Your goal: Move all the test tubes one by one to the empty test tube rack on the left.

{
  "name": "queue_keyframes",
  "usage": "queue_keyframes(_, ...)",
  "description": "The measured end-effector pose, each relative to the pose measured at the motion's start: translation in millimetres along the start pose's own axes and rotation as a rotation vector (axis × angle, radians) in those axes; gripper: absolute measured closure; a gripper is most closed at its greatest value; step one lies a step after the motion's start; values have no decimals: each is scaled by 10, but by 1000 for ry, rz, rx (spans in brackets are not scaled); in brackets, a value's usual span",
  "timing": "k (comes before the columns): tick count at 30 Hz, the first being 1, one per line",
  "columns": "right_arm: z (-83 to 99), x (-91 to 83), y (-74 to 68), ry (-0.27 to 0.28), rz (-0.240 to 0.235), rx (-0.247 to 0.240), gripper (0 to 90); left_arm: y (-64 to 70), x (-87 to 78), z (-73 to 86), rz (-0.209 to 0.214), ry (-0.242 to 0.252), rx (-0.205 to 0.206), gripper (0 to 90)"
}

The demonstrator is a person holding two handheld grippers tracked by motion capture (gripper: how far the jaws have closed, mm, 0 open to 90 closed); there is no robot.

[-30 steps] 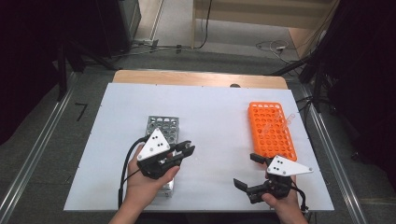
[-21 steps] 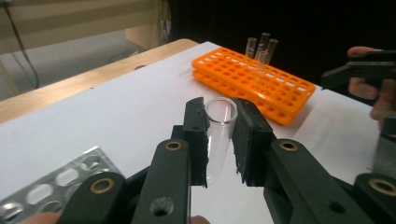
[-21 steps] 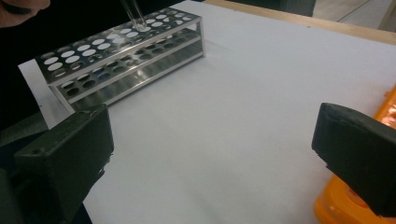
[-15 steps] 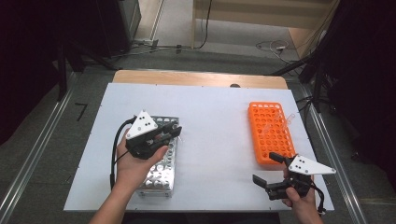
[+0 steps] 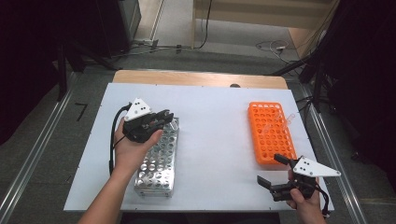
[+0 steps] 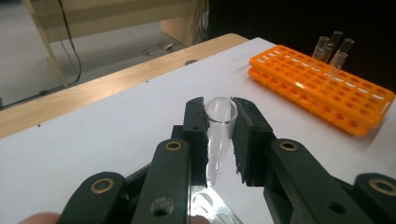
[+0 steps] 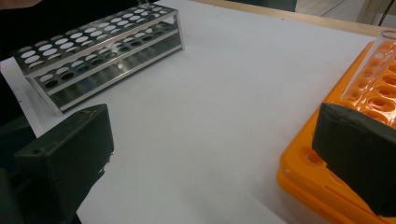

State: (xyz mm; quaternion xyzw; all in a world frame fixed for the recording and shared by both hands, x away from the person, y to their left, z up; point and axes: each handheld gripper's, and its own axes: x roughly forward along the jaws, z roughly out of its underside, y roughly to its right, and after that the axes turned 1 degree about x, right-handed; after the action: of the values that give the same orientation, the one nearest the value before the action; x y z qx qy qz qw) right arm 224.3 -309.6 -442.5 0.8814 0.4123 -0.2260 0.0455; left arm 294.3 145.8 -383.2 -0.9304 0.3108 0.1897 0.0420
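We've got even overhead light on the white table (image 5: 219, 116), its surroundings falling into darkness. Glare flares off the metal rack (image 5: 156, 163). In the gripper views, the near black jaws blur while soft shadows pool beneath them.

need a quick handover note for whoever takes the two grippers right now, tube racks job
Left gripper: shut on a clear test tube, held upright over the far end of the metal rack.
Right gripper: open, nothing between the jaws, low at the near end of the orange rack.
Things: a few clear tubes stand at the far end of the orange rack; the metal rack's holes look empty.
Done: one tube is in the left gripper's grip, above the metal rack.
Left: probably seat this tube in a hole of the metal rack, then deal with the tubes in the orange rack.
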Motion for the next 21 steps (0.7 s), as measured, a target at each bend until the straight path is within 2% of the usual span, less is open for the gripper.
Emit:
queue_keyframes(4, 5, -7, 9, -1, 4, 5, 0, -57, 53, -38, -13, -2, 1, 762)
queue_keyframes(12, 9, -20, 24, 3, 12, 8, 0, -139, 223, -58, -41, -36, 5, 762)
queue_keyframes(21, 8, -41, 32, 7, 14, 6, 0, -159, 351, -31, -69, -96, 41, 762)
